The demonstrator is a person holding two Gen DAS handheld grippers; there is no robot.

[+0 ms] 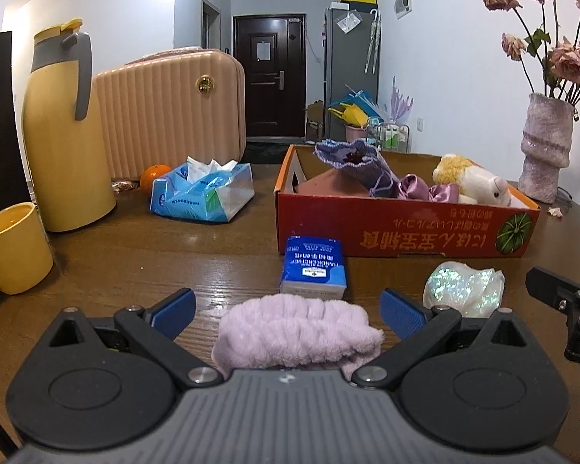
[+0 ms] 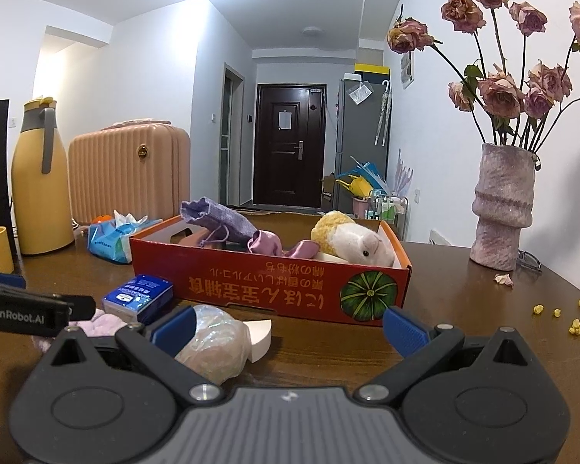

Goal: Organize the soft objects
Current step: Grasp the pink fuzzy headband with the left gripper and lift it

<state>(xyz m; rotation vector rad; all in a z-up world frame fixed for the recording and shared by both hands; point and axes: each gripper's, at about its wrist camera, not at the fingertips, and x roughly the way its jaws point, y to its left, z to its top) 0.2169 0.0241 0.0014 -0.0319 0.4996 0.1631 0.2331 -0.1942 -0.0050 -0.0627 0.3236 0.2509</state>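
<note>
Two claws over brown table [image 1: 116, 255]. Largest: red box [image 1: 406, 228] at centre right, already holding purple pouch [image 1: 352, 156], satin bows [image 1: 425, 189], plush toy [image 1: 471, 179]. Left of box: tissue pack [image 1: 201, 189]; in front of it: small blue hanky pack [image 1: 313, 266]. Nearer: lilac fleece band [image 1: 297, 336], long axis lying crosswise, directly between fingers of left claw [image 1: 288, 315], jaws spread wide, nothing gripped. Iridescent pouch [image 2: 212, 342] just right of band, against left finger of right claw [image 2: 288, 328], off its centre line; jaws likewise apart, empty. Likely next: left claw, nearer, closing across band's short width, then lifting forward and right into box.
</note>
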